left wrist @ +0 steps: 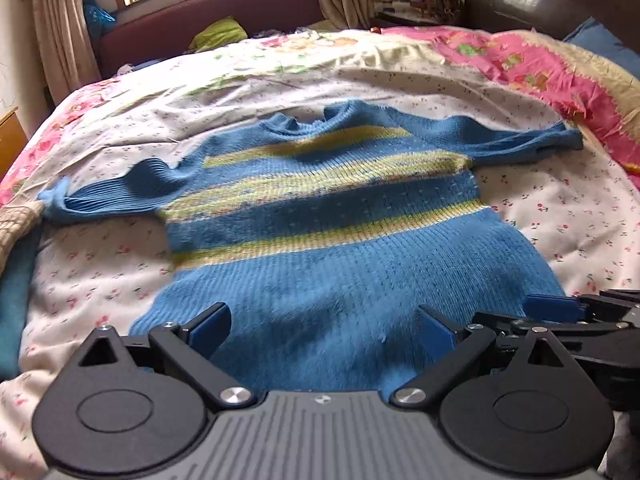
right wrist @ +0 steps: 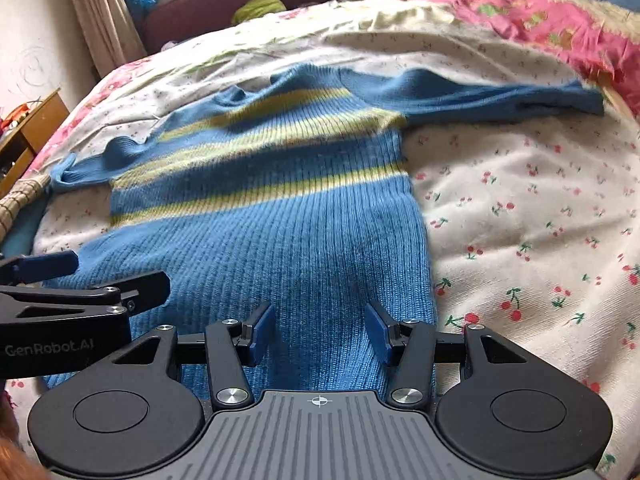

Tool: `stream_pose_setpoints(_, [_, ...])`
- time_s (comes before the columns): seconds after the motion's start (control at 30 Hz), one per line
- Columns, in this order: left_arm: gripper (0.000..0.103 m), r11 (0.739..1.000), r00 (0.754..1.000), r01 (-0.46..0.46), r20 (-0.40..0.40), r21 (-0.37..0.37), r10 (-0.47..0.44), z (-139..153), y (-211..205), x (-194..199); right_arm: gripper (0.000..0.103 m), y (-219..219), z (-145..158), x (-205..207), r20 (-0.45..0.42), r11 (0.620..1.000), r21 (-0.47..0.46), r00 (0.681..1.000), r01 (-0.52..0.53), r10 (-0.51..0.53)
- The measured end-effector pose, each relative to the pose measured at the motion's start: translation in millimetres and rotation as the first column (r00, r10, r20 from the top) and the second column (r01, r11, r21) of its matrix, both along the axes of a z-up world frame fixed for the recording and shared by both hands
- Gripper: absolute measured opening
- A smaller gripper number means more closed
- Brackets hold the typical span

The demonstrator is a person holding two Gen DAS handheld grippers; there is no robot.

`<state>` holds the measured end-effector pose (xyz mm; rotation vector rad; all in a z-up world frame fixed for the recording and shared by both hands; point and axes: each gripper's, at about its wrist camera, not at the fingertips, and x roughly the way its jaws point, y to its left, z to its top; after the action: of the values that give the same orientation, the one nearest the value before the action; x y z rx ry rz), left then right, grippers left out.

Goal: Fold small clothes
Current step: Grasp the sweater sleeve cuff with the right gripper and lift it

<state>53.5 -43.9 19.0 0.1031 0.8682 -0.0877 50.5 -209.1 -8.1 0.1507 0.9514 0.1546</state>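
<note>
Both claws gape empty over the hem: left claw [left wrist: 324,326] and right claw [right wrist: 320,330], sweater [left wrist: 320,232] flat on bed [left wrist: 560,216] ahead, sleeves out.

The sweater [left wrist: 320,240] is blue knit with yellow-green stripes across the chest. The bedsheet [right wrist: 520,220] is white, sprinkled with small red cherries. A pink floral quilt [left wrist: 540,68] borders it. Curtains [left wrist: 56,20] are beige.

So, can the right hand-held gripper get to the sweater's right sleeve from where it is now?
Probably yes. The right hand-held gripper hovers open over the sweater hem, and the sleeve lies flat and uncovered on the bedsheet. Nothing stands between them; the left hand-held gripper is on the other side.
</note>
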Motion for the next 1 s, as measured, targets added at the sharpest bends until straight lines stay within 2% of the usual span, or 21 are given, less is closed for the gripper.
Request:
stream_pose_setpoints(0.17, [0.103, 1.0, 0.998, -0.025, -0.053, -0.013, 0.025, -12, 2, 8, 0.05, -1, 2, 7, 0.002, 1.0, 0.015, 1.0, -0.013, 0.013])
stream_pose_setpoints(0.3, [0.103, 1.0, 0.999, -0.016, -0.038, -0.013, 0.016, -6, -1, 12, 0.05, -11, 8, 16, 0.017, 0.999, 0.034, 1.0, 0.01, -0.011])
stream_pose_setpoints(0.43, [0.103, 1.0, 1.0, 0.024, -0.013, -0.019, -0.024, 2, -13, 26, 0.05, -34, 18, 32, 0.036, 0.996, 0.071, 0.998, 0.058, -0.061])
stream_pose_setpoints(0.6, [0.103, 0.995, 0.996, 0.087, 0.014, -0.037, -0.087, 10, -37, 48, 0.05, -85, 27, 63, 0.091, 0.98, 0.084, 0.978, 0.182, -0.19])
stream_pose_setpoints(0.7, [0.103, 0.991, 0.991, 0.129, 0.029, -0.044, -0.128, 13, -55, 60, 0.049, -131, 23, 91, 0.076, 0.946, 0.123, 0.948, 0.299, -0.31])
stream_pose_setpoints(0.8, [0.103, 0.984, 0.986, 0.168, 0.031, -0.053, -0.167, 12, -74, 75, 0.049, -176, 13, 119, 0.029, 0.894, 0.181, 0.907, 0.409, -0.421])
stream_pose_setpoints(1.0, [0.103, 0.978, 0.982, 0.19, 0.031, -0.09, -0.188, 6, -98, 100, 0.048, -240, 1, 159, -0.004, 0.79, 0.29, 0.826, 0.541, -0.564])
